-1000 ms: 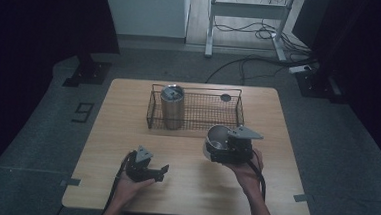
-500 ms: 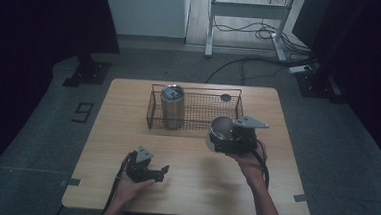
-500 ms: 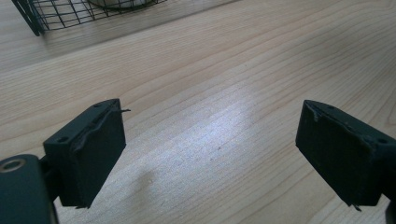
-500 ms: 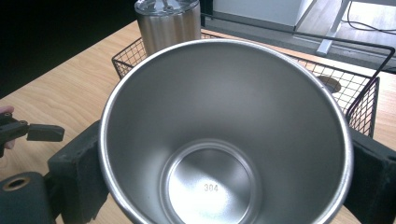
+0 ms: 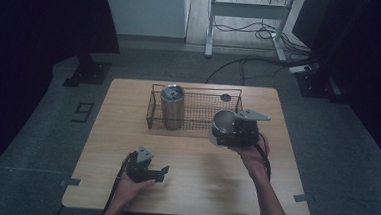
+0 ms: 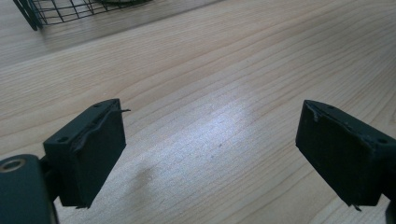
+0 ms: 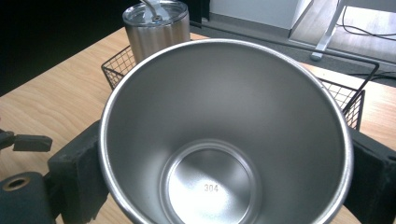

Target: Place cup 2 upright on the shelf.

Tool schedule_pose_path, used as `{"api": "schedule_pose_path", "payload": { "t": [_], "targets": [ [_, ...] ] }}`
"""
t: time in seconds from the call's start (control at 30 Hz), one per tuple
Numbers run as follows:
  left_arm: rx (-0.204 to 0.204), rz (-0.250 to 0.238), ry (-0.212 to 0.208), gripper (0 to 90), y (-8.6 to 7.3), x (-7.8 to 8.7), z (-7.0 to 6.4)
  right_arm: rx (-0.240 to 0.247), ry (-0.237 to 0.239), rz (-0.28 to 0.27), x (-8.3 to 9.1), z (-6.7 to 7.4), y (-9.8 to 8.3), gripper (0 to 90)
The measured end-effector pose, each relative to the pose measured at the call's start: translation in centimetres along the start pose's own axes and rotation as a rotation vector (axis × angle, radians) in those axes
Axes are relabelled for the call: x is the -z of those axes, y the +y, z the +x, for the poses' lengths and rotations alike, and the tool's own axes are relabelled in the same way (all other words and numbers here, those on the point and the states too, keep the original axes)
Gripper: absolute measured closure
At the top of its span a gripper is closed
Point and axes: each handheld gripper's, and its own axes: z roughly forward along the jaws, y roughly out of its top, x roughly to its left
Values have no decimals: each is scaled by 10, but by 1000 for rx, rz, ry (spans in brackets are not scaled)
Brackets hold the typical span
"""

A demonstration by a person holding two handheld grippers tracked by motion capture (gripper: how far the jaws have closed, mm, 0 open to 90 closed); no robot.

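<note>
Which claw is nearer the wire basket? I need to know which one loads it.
Right. The right claw, gripping the steel cup, is at the wire basket's front right corner; the left claw rests open near the table's front edge.

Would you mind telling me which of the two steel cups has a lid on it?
The steel cup standing in the wire basket has one; the cup in the right hand-held gripper is open.

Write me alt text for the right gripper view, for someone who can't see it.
An open, empty stainless steel cup, stamped 304 on its inside bottom, sits clamped between the right gripper's two black jaws. Behind it on the light wooden table stands a black wire basket holding a lidded steel tumbler at its left end.
</note>
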Motion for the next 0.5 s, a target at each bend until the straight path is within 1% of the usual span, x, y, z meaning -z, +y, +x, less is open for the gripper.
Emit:
{"api": "schedule_pose_path", "payload": {
  "t": [0.17,0.3,0.5],
  "targets": [
    [7,-2,1,85,0,0,1,3,6,-6,-2,-4,4,66],
    [9,1,2,85,0,0,2,19,-1,-1,-6,-5,9,66],
    [8,9,-2,85,-1,-1,2,35,4,-7,-11,-6,17,66]
  ]
}}
